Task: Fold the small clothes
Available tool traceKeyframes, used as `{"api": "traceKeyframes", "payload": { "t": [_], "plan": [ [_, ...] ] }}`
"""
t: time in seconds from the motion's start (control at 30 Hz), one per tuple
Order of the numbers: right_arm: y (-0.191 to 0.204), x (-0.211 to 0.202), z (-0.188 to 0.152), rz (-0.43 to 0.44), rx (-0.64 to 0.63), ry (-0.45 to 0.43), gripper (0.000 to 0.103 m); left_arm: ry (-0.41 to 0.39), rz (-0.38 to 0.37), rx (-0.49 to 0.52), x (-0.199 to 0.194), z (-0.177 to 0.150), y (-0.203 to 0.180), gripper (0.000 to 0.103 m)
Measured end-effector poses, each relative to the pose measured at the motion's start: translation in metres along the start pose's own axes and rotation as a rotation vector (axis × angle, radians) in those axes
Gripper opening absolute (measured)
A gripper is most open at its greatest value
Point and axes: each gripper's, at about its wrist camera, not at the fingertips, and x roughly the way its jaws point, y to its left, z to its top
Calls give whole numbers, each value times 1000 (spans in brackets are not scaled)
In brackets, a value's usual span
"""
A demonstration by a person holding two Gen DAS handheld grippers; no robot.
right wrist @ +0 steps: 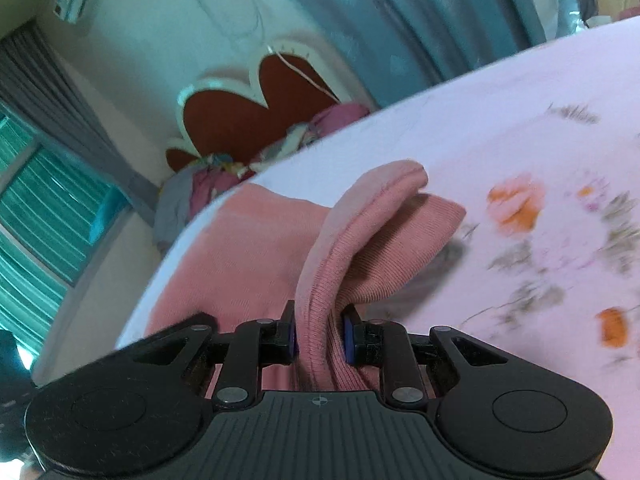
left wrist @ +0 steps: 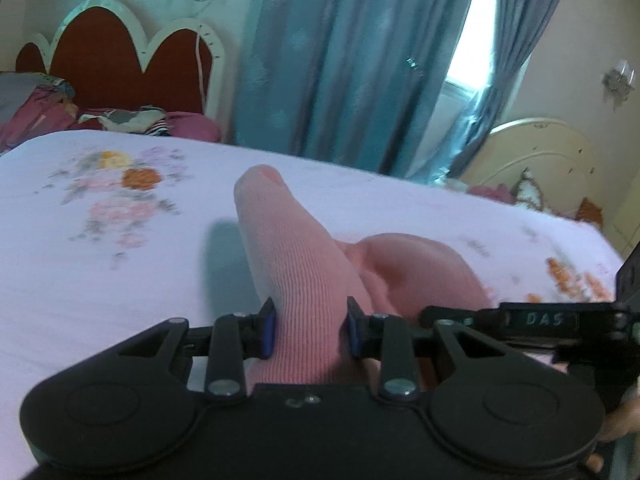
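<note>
Left gripper (left wrist: 310, 330): jaws closed on a bunched fold of the pink ribbed garment (left wrist: 296, 264). Blue pads (left wrist: 269, 330) press the knit from both sides. The cloth rises from between the fingers and runs forward and up, ending in a rounded tip ahead of the gripper; a second lobe of the same pink knit bulges just to the right of that fold.

Right gripper (right wrist: 318, 334): also clamped on the pink garment (right wrist: 336, 248), a narrower ridge of fabric pinched between its pads (right wrist: 347, 338). The ridge arcs forward and curls over to the right. More of the garment lies flat to the left of the fingers, on the bed, and a ribbed flap sticks out to the right under the curl.

In the left wrist view, a black part of the other tool (left wrist: 532, 320), lettered, sits just right of the left gripper, touching or nearly so; cannot tell which.

Below both grippers: white bedsheet with flower print (left wrist: 120, 200), blurred in places.

Further ahead: red scalloped headboard (left wrist: 120, 60), heaped bedding (left wrist: 36, 108) at its foot, teal curtains (left wrist: 340, 60) with a bright window gap. Nothing lies between the fingers and the cloth they hold.
</note>
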Motion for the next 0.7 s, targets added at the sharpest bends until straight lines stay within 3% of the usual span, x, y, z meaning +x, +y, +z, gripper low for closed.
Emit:
{"api": "traceKeyframes", "payload": {
  "t": [0.1, 0.17, 0.23, 0.27, 0.33, 0.5, 0.6, 0.7],
  "plan": [
    [-9, 9, -4, -74, 6, -24, 22, 62, 33, -23, 19, -16, 28, 36],
    [-20, 11, -5, -140, 9, -12, 22, 48, 34, -17, 21, -22, 44, 48],
    [-29, 15, -8, -190, 5, 11, 22, 44, 53, 10, 20, -22, 42, 68],
    [-31, 14, -10, -212, 3, 8, 25, 44, 56, 20, 20, -21, 42, 69],
    [-31, 12, -10, -253, -4, -13, 27, 40, 57, 22, 12, -19, 43, 68],
    [-8, -3, 3, -293, -66, -113, 27, -110, 61, 52, -15, -7, 43, 62],
    [7, 1, 8, -290, -138, -127, 27, -98, 29, 95, 1, 5, 33, 51],
    [19, 26, 12, -290, -162, -114, 27, -77, 22, 112, 26, 10, 30, 46]
  ]
}}
